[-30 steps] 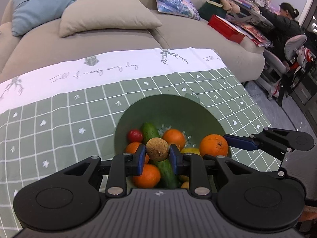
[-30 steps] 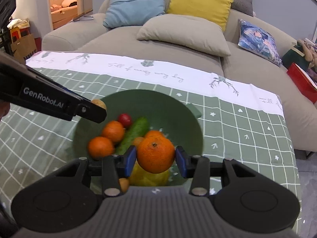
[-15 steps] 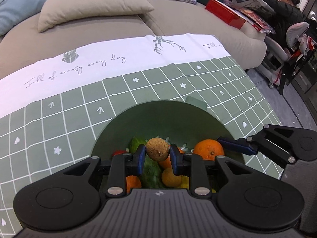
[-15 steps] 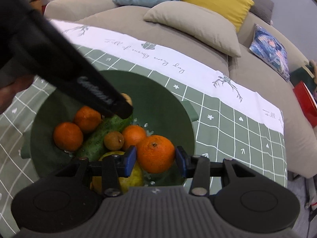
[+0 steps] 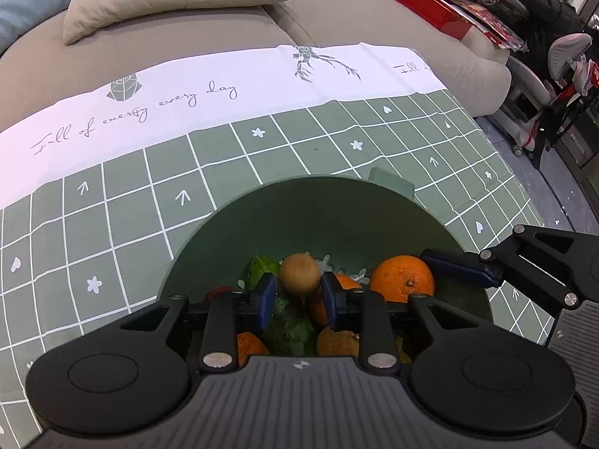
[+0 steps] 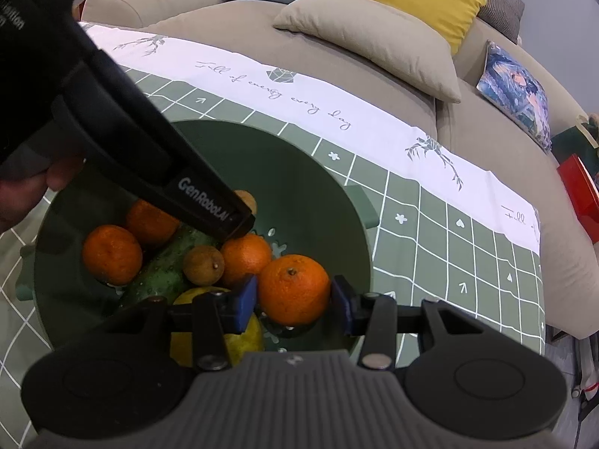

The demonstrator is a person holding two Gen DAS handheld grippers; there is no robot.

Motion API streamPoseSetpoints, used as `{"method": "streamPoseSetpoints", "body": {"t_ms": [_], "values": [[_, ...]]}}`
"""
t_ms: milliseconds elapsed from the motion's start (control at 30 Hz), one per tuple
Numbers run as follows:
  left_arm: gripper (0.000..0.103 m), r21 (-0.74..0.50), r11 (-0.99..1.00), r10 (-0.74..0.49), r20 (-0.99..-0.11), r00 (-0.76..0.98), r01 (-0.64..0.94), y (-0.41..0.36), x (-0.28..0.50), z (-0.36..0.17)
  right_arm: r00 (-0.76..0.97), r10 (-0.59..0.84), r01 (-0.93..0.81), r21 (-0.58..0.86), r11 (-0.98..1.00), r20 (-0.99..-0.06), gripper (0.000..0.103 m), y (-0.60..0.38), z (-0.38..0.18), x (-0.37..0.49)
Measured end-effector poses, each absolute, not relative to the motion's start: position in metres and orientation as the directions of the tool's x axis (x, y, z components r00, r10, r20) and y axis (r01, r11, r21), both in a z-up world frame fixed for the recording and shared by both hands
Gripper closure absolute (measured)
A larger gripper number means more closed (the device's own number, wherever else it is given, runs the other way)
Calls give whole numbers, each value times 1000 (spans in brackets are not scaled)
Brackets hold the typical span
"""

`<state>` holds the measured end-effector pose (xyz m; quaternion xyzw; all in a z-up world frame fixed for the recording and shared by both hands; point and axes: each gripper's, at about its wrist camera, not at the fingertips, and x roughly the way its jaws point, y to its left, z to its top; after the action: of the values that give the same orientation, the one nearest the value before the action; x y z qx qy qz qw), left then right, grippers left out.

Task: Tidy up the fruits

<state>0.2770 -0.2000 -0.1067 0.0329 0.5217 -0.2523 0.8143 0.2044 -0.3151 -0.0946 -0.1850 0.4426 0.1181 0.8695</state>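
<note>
A green strainer bowl (image 5: pixel 337 202) (image 6: pixel 318 187) on the checked cloth holds several oranges (image 6: pixel 112 254), a cucumber (image 6: pixel 164 265), a small brown fruit (image 6: pixel 204 265) and a yellow fruit (image 6: pixel 243 333). My left gripper (image 5: pixel 298 295) hangs over the bowl and its jaws are opening. A second small brown fruit (image 5: pixel 299 275) (image 6: pixel 247 200) is blurred at its tips, slipping out from between the pads. My right gripper (image 6: pixel 294 301) is shut on an orange (image 6: pixel 294 290) (image 5: pixel 402 278) just inside the bowl's near right side.
A hand (image 6: pixel 26 194) grips the left tool at the bowl's left. The green-and-white tablecloth (image 5: pixel 149 172) surrounds the bowl. Behind the table is a beige sofa (image 6: pixel 374 37) with cushions. A person (image 5: pixel 550 3) sits at a desk far right.
Both grippers came down closer into the bowl. The brown fruit, first clamped between the left pads, has slid forward to their tips and blurred. The orange stayed in the right grip.
</note>
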Motion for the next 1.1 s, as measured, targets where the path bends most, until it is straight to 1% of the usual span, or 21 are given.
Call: {"method": "streamPoseSetpoints", "body": {"t_ms": [200,367,600,633,733,767,800,867,900,967,1100], "values": [[69,-208,873,-375,-865,334,442,-196,275,-98,583,36,-368,-225,902,-811,62,-313,-91,206],[69,-196,867,-383,-850,361,458,-187,265,-78,586,52,-347,-193,918,-809,62,-314,-78,206],[69,-123,877,-350,-826,441,465,-171,246,-39,596,86,-310,-131,942,-798,61,-308,-40,201],[69,-110,880,-344,-819,459,462,-167,242,-31,601,90,-306,-124,944,-794,60,-307,-34,199],[69,-64,894,-315,-795,519,444,-156,227,-9,623,106,-289,-102,952,-775,50,-300,-12,193],[69,-55,898,-309,-786,536,437,-152,223,-3,630,114,-285,-93,954,-768,49,-298,-4,190],[66,-46,903,-301,-778,552,428,-148,217,3,635,122,-283,-83,955,-763,49,-296,2,187],[65,-29,913,-284,-760,585,406,-139,206,16,644,135,-275,-64,959,-753,43,-291,17,181],[64,-25,917,-281,-750,599,398,-135,200,22,651,141,-271,-55,961,-746,42,-288,23,176],[62,-9,927,-263,-730,631,375,-126,187,31,661,158,-267,-33,963,-733,35,-283,36,168],[60,31,944,-215,-695,686,328,-111,163,48,675,191,-264,8,964,-713,32,-274,57,148]]}}
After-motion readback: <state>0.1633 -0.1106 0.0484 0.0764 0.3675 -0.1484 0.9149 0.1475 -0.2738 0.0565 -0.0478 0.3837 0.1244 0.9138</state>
